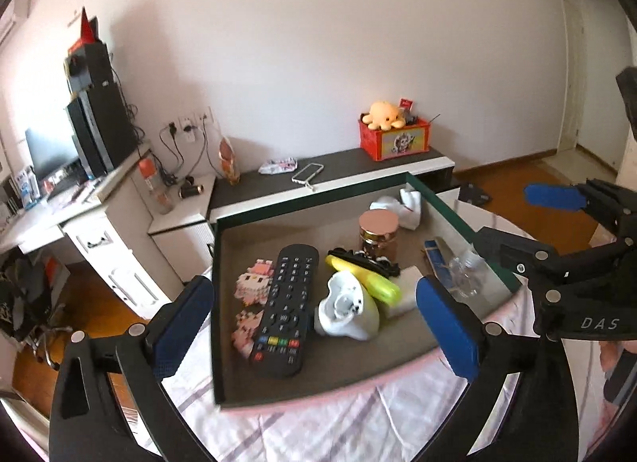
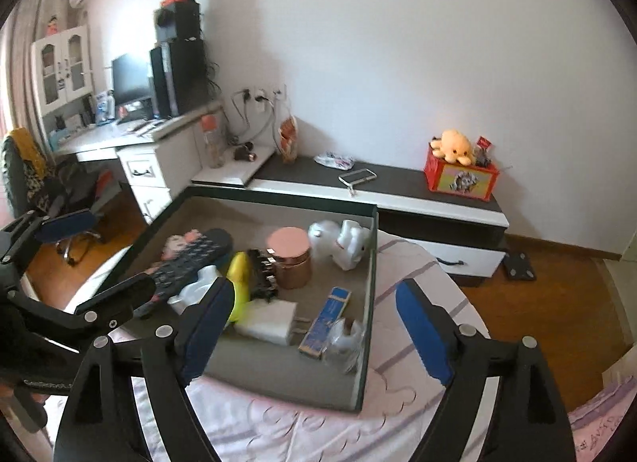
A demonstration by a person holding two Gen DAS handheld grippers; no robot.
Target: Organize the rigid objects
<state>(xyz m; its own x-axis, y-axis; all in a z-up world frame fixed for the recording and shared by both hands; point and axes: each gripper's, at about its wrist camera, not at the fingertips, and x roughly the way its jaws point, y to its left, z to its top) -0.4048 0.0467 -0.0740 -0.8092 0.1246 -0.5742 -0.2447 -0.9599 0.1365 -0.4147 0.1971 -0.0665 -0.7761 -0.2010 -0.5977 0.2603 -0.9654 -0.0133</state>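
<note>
Bright daylight from the left — soft shadows on the wall (image 1: 318, 44). Strong fisheye bending with dark vignette at corners; slight blur at frame edges.

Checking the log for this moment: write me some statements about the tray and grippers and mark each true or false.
1. The left gripper is open and holds nothing. True.
2. The remote lies on the bedsheet outside the tray. False: it lies inside the tray.
3. The jar has a rose-gold lid. True.
4. The right gripper is clamped on the white charger. False: it is open and holds nothing.
5. An orange plush octopus sits on a red box. True.
</note>
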